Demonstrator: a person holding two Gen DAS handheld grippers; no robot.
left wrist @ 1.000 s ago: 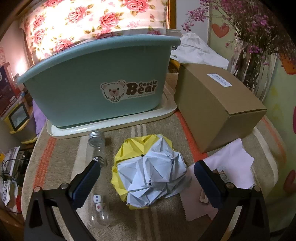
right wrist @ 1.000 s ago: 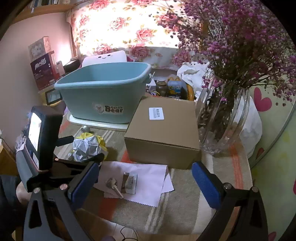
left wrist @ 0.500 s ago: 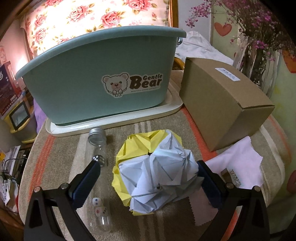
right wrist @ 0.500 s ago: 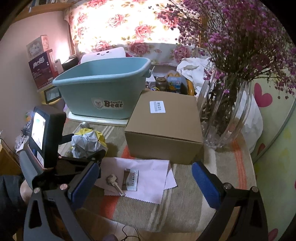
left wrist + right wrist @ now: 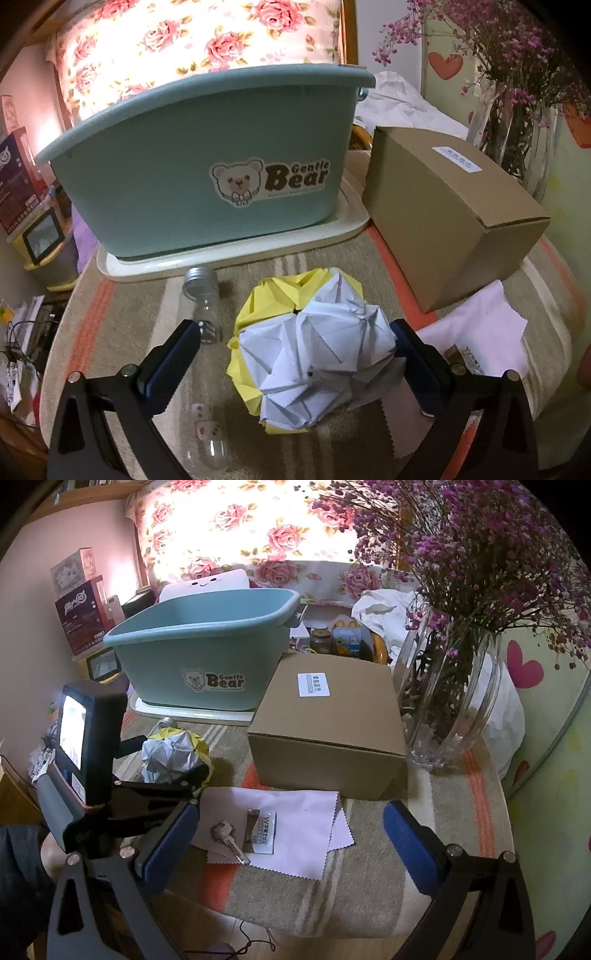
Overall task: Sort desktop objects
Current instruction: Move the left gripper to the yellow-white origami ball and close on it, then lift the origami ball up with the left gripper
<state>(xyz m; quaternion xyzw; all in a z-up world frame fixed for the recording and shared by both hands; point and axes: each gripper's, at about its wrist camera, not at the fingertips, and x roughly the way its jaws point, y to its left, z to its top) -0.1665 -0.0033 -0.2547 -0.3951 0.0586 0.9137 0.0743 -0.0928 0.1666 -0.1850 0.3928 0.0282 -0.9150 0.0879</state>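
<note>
The left gripper [image 5: 295, 354] has closed in: its wide-apart fingers now straddle the paper ball [image 5: 314, 350], ready to squeeze. The right gripper [image 5: 291, 834] hangs open, idle.

Both wrist views face the teal tub [image 5: 199, 177], the left lower and nearer

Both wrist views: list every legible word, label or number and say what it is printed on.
"Gentle Bear": sticker with a bear face on the teal tub.
"W": start of the print on the small packet on the white cloth; the rest is too small.
White label on the cardboard box: unreadable.
Boxes by the wall: print too blurred.
Small line under "Bear": too small.
</note>
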